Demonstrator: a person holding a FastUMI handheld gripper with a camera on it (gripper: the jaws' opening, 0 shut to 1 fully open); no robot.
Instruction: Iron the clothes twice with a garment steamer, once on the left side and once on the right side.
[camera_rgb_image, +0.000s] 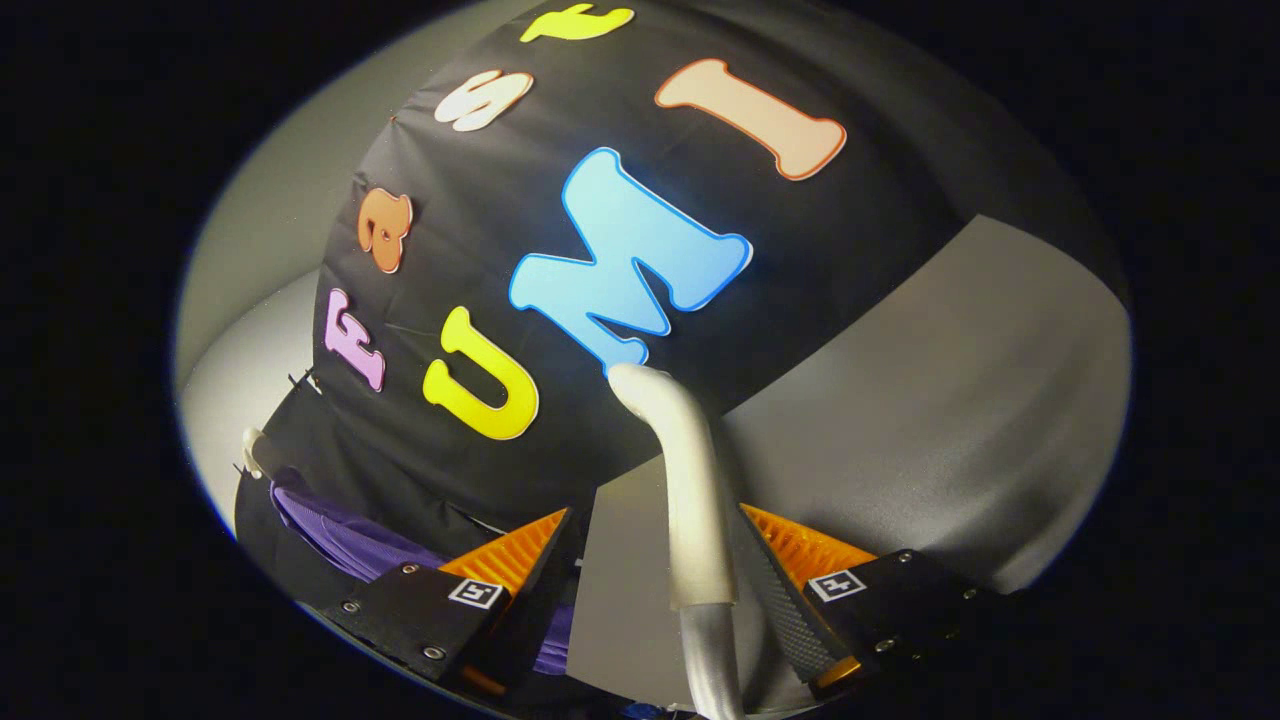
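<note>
1. Far to the left, a purple garment (340, 535) hangs against the black cloth wall (560, 330). Part of it hides behind the left finger.
2. Just above the purple garment there is a small pale hook or hanger tip (252, 450). It is too small to say what it is.
3. Next comes the gripper (650, 570). Its two fingers stand apart, one on each side of a silver tube.
4. The silver tube (690, 490) is the handle of the garment steamer. It runs up between the fingers, then bends over to the left at its top end, in front of the black cloth wall.
5. The tube lies close to the right finger and seems to touch its pad (790, 550). There is a gap between the tube and the left finger, with a dark part there that is hard to make out. So I cannot tell if the gripper is squeezing the tube or just sitting around it.
6. To the right, behind the tube, is a plain grey wall (950, 400).
7. The steamer tube is well apart from the purple garment.
</note>
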